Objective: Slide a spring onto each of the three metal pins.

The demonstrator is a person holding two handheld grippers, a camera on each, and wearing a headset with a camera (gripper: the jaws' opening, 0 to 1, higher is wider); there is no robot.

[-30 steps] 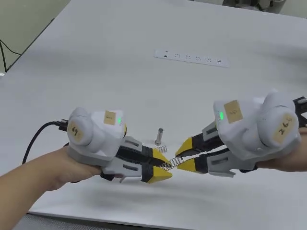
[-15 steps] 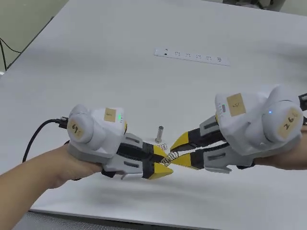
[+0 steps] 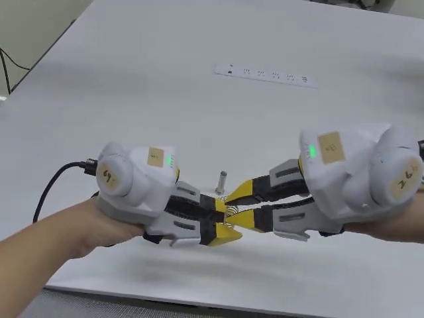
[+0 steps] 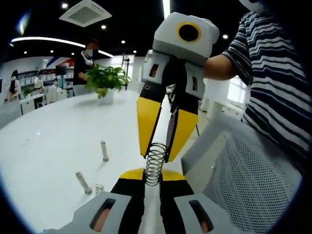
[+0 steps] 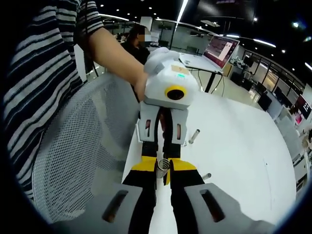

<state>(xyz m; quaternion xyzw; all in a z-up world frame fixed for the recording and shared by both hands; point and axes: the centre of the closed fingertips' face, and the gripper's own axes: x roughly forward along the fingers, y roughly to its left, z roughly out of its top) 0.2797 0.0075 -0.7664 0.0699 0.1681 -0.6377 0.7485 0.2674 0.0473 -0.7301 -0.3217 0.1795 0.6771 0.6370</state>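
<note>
Near the table's (image 3: 199, 119) front edge, the right gripper (image 3: 236, 209) has swung in to meet the left gripper (image 3: 224, 222) tip to tip. Just beyond them stands an upright pin (image 3: 221, 180). Both tongs look clamped on opposite ends of one spring (image 4: 155, 163), probably a regrip before threading.

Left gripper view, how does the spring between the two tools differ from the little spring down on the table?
The held spring is off the table, caught between the tips of the left tool and right tool; the loose spring rests on the table beside a pin. The held spring looks much bigger, being nearer the camera; the loose spring looks tiny. Both are bare metal coils, neither on a pin.
</note>
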